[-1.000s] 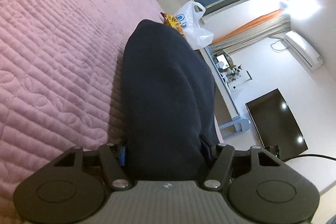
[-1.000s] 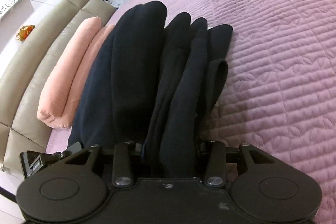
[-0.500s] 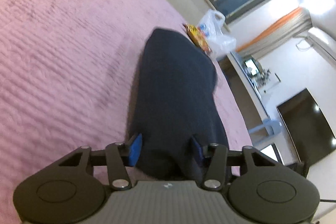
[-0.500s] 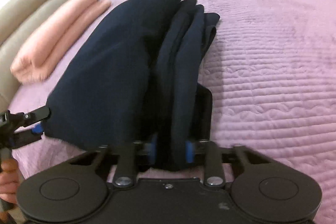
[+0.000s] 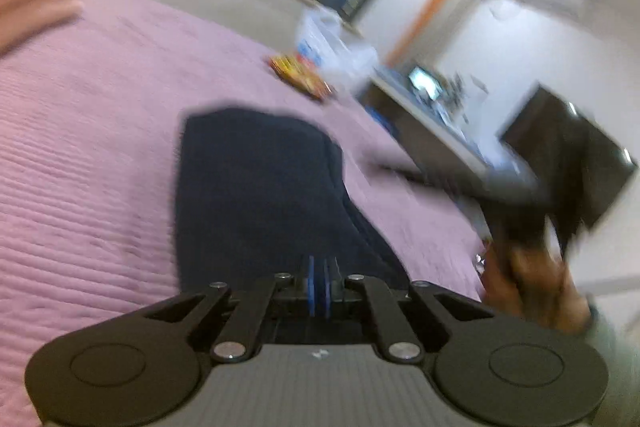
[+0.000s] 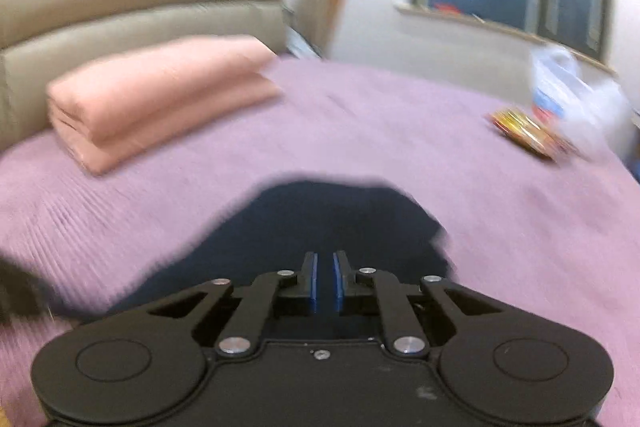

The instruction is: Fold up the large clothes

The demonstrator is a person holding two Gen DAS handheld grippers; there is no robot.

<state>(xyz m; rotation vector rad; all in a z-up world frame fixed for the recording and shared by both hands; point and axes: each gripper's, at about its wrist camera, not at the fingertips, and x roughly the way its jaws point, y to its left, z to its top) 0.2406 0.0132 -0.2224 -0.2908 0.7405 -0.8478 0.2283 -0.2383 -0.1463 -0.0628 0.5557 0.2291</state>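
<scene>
A folded dark navy garment (image 5: 256, 195) lies flat on the purple quilted bed (image 5: 80, 147). My left gripper (image 5: 319, 259) hangs above its near edge, shut, blue pads together with nothing between them. In the right wrist view the same garment (image 6: 320, 215) lies just beyond my right gripper (image 6: 324, 257). Its jaws are closing, with a narrow gap left and no cloth between the pads. A person's hand (image 5: 532, 267) with the blurred right gripper shows at the right of the left wrist view. Both views are motion-blurred.
A folded pink blanket (image 6: 160, 87) lies by the beige headboard (image 6: 120, 7). A snack packet (image 6: 524, 135) and a white plastic bag (image 6: 568, 99) sit at the bed's far side. Past the bed's edge stand a desk (image 5: 432, 123) and a dark screen (image 5: 580, 155).
Both grippers let go of the navy garment, drew their jaws together, and rose and pulled back from it. Both views rolled toward level. The garment now lies flat on the quilt.
</scene>
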